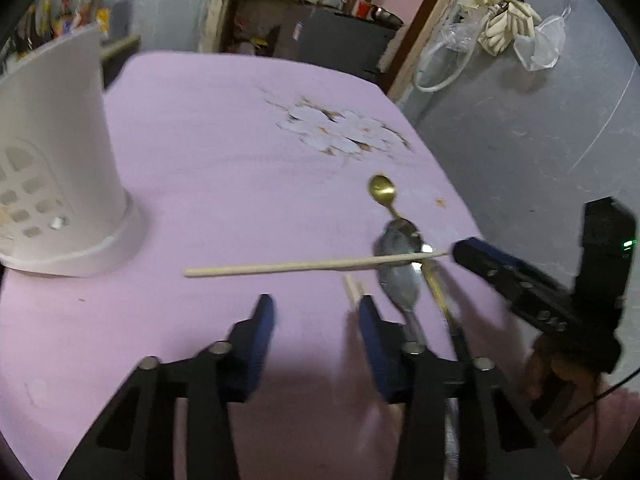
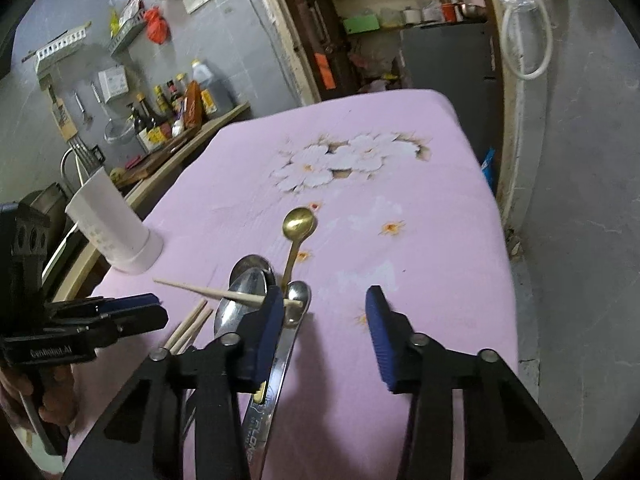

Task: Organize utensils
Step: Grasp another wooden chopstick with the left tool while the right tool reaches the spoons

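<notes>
The tabletop (image 2: 420,184), draped in lilac floral cloth, is filling both views, and the white utensil holder (image 1: 60,152) is standing tall at the left of the left wrist frame, nothing visibly in it yet. Low and centre, the utensils are lying in a heap: steel spoons (image 2: 244,292) crossing, a gold spoon (image 2: 298,224) pointing up-frame, one chopstick (image 1: 300,266) lying across the spoon bowls, two more chopsticks (image 2: 188,328) just to their left. The left claw (image 1: 316,316) is hovering wide open and empty above the pile; the right claw (image 2: 324,320) is gaping open too, gripping nothing. I'd say sorting is only starting: the next move calls for closing on that top chopstick and carrying it across to the holder.
</notes>
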